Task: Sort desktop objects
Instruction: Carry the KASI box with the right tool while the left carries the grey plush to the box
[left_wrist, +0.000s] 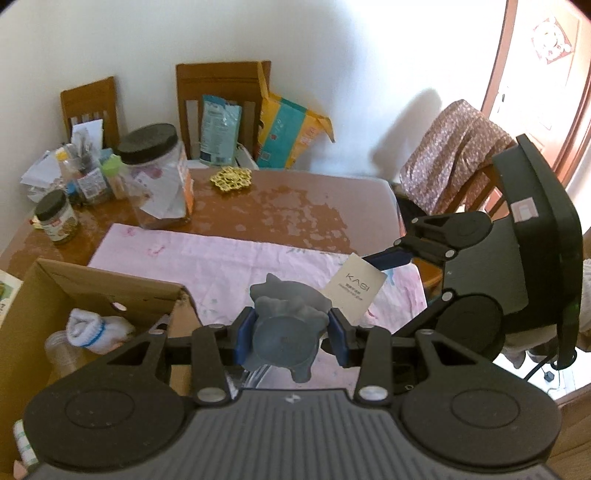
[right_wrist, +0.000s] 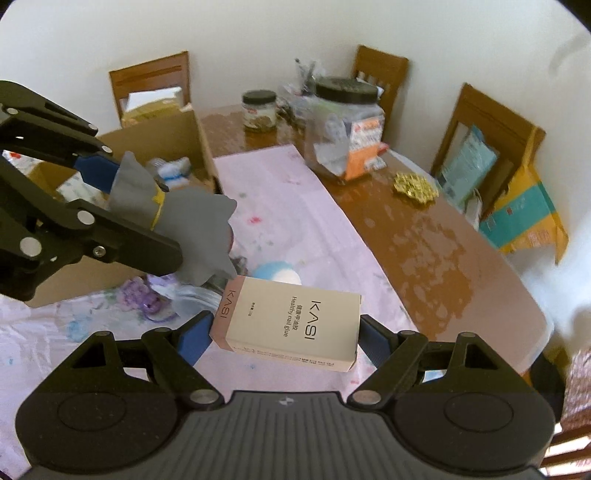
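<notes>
Grey and star-edged, a soft toy sits clamped between the blue pads of the left tool, whose jaws stand narrow and press on both of its sides. In the right wrist view the same toy hangs above the pink cloth, just beside the cardboard box that stands at the cloth's near left corner. The right tool has its jaws set wide and shut across a pale box printed KASI, one blue pad against each short end; the box is lifted clear of the cloth and tilts a little. Seen from the left wrist, the pale box shows as a light card held out from the right tool's blue finger, close to the toy but apart from it. Inside the cardboard box lies a white sock with a blue band. Below the raised things, on the cloth, rest a purple trinket and a blue-and-white ball. Beyond the cloth, on the bare brown table, stand a big clear jar with a black lid, a small jar and a gold trivet.
</notes>
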